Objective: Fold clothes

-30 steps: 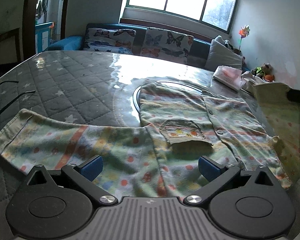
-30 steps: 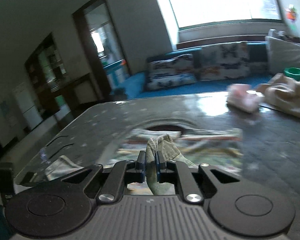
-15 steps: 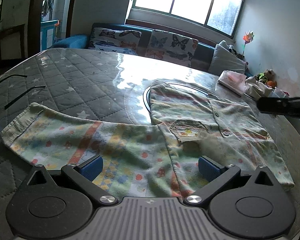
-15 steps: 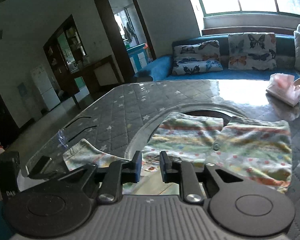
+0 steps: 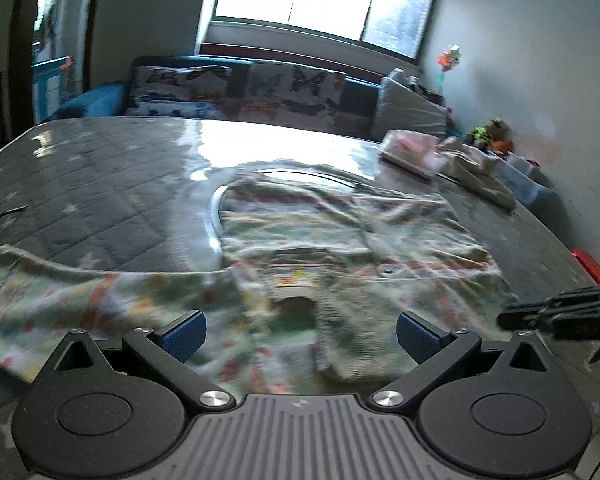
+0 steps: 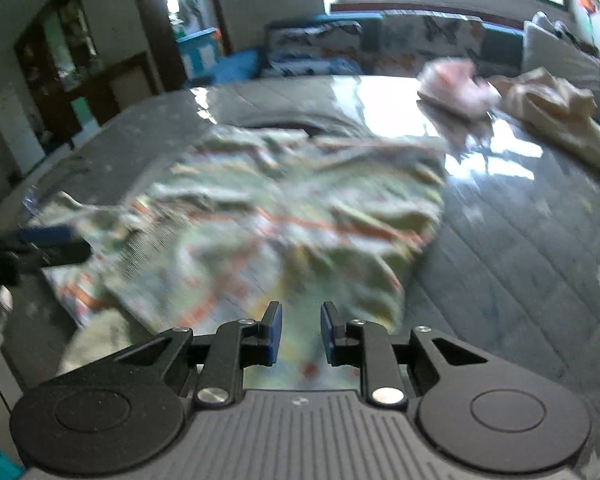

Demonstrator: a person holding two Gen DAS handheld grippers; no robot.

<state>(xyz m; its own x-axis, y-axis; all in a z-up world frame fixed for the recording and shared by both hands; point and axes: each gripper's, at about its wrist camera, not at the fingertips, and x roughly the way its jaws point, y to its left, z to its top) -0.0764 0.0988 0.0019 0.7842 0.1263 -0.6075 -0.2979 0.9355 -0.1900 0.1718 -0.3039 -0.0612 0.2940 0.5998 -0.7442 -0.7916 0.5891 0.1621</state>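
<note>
A pale green patterned shirt (image 5: 340,248) with orange stripes, dots and a chest pocket lies flat on the grey quilted table (image 5: 100,184). One sleeve (image 5: 72,300) stretches out to the left. My left gripper (image 5: 300,332) is wide open and empty over the shirt's near hem. My right gripper (image 6: 300,332) is partly open and empty just above the shirt's near edge (image 6: 284,220). The right gripper's tip also shows at the right in the left wrist view (image 5: 556,314). The left gripper's tip shows at the left in the right wrist view (image 6: 40,244).
A pink folded item (image 5: 410,148) and a beige crumpled cloth (image 5: 476,168) lie at the table's far right. A sofa with butterfly cushions (image 5: 260,92) stands behind the table under the window. A red object (image 5: 590,266) sits past the table's right edge.
My right gripper let go of the shirt fabric, opened further and dropped low near the shirt's edge. The shirt now lies flat. My left gripper stayed open over the hem.
</note>
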